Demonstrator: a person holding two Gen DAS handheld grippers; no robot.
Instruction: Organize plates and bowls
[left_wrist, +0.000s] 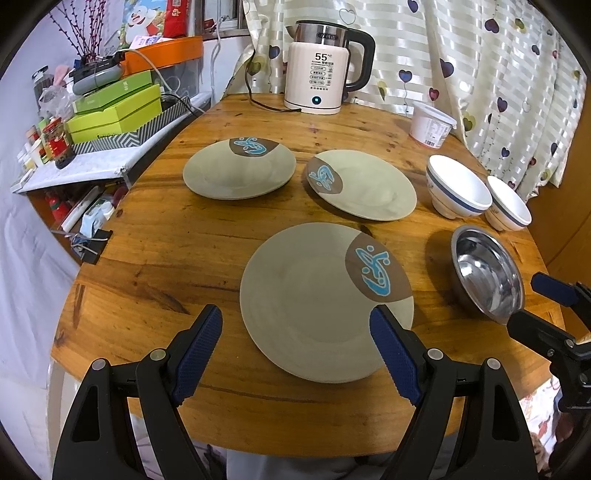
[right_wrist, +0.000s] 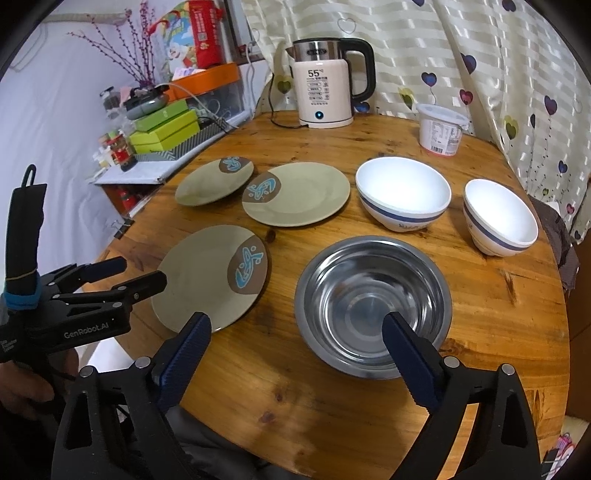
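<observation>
Round wooden worktop (left_wrist: 155, 258): three olive plates, nearest (left_wrist: 317, 306) central; steel bowl (right_wrist: 373, 306) at 3 o'clock; left claw (left_wrist: 295, 347) and right claw (right_wrist: 295, 354) both open, empty.

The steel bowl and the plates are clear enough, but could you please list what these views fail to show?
- Steel bowl: in the left wrist view, the right tongs cover its near rim.
- Nearest plate: the left tongs finger hides part of its edge.
- Kettle panel: small print unreadable in both views.
</observation>
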